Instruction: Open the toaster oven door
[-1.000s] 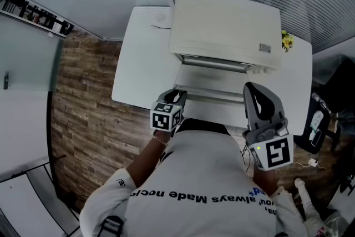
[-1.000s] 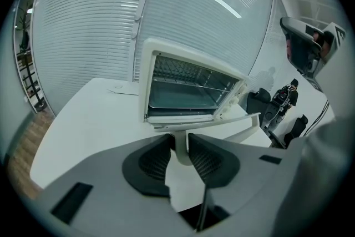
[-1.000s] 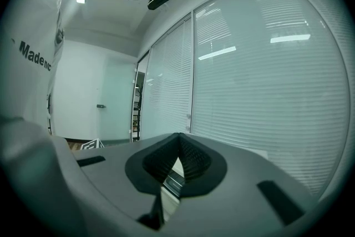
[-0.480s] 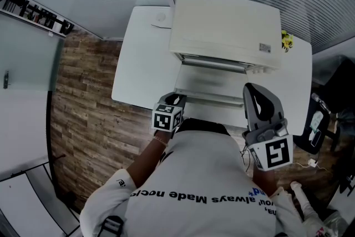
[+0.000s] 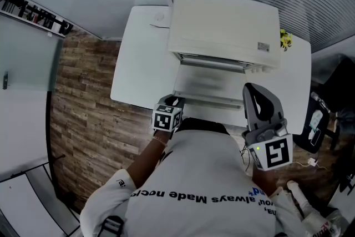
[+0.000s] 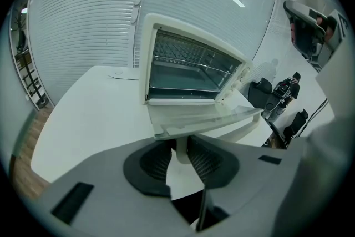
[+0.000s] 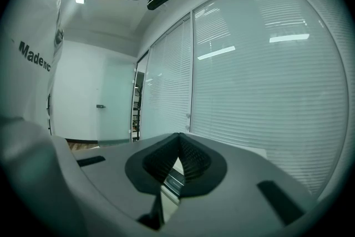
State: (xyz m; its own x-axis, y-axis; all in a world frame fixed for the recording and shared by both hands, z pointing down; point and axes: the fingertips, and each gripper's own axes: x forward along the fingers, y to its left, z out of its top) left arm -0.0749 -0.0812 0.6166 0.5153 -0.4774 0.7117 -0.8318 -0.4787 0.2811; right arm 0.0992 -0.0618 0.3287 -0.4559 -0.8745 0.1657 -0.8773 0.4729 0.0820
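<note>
head view shows the oven (image 5: 224, 28) at the far side of a white table (image 5: 138, 64), its door (image 5: 208, 94) swung down flat toward the person. left gripper (image 5: 171, 104) is at the door's near left corner. left gripper view: its jaws are closed round the short post of the handle (image 6: 181, 148), and the ribbed pads look to touch it on both sides. the handle's bar runs off right under the door's edge. behind it the oven cavity stands open with a wire rack (image 6: 191, 58) across its upper part. right gripper (image 5: 260, 105) is upright at the near right, apart from the oven. its jaws are pressed together at the tips with nothing in them, facing blinds (image 7: 266, 64).
</note>
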